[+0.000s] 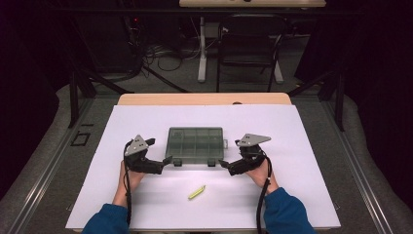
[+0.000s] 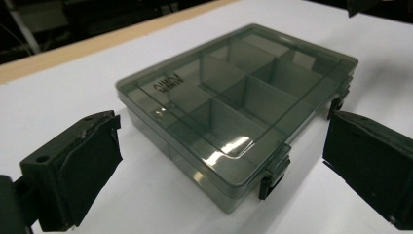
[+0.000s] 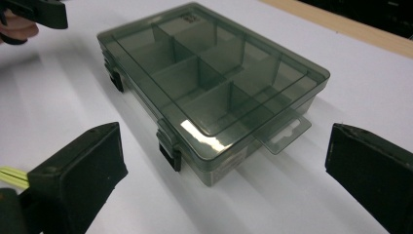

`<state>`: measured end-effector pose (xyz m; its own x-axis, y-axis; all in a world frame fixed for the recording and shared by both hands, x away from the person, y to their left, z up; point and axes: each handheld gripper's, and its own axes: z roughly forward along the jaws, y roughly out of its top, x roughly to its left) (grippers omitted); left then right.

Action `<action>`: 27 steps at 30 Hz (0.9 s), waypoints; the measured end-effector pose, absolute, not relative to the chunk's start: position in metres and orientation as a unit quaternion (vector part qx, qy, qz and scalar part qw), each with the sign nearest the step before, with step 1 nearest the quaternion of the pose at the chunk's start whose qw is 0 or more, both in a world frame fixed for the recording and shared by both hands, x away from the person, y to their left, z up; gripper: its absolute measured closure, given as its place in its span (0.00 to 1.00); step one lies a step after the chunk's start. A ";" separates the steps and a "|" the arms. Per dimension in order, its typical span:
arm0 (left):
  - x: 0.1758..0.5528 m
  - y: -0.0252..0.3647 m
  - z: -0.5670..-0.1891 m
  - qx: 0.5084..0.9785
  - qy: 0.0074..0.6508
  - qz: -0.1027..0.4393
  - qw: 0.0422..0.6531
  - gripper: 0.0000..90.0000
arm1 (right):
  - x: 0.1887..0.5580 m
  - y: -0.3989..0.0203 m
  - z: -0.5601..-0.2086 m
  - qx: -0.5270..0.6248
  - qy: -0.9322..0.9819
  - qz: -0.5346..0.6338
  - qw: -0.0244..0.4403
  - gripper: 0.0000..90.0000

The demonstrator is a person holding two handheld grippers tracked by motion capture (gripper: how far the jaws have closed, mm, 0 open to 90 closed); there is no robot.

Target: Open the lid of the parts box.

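At the near edge of the bench (image 1: 146,209), the left hand-held gripper (image 1: 167,161) stands with its jaws spread wide and nothing between them, aimed at the near left corner of the compartment box (image 1: 195,144). The right hand-held gripper (image 1: 224,164) mirrors it at the near right corner, jaws likewise apart and empty. Neither appears to touch the box; both sit just beside it. The symmetric approach suggests the two are being lined up on the front latches, one each. In the left gripper view the left latch (image 2: 273,177) lies between the jaws, slightly nearer the right-hand one, and looks fastened. In the right gripper view the right latch (image 3: 170,147) sits nearer the left-hand jaw, also down. The box rests flat near the middle of the white bench surface, lid closed, its smoky clear plastic showing dividers and compartments that look empty. A hang tab (image 3: 286,132) projects from its right end. A small yellow-green item (image 1: 197,192) lies on the bench nearer the person, well apart from the box and untouched.
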<state>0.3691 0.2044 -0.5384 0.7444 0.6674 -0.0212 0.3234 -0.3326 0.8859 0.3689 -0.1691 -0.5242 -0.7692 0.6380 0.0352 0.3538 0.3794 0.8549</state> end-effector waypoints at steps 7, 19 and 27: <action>0.371 0.199 -0.543 0.821 0.283 0.170 0.466 0.00 | 0.375 -0.163 -0.532 0.298 0.833 0.448 0.131 0.10; 0.377 0.205 -0.554 0.827 0.291 0.162 0.454 0.09 | 0.382 -0.152 -0.538 0.283 0.853 0.419 0.132 0.23; 0.379 0.205 -0.560 0.837 0.281 0.146 0.445 0.19 | 0.382 -0.151 -0.542 0.292 0.849 0.420 0.131 0.34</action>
<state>0.3786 0.2050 -0.5600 0.7994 0.6008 -0.0049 0.3398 -0.4454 0.8284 0.3819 -0.1512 -0.5425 -0.7951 0.6061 0.0221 0.3855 0.4769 0.7899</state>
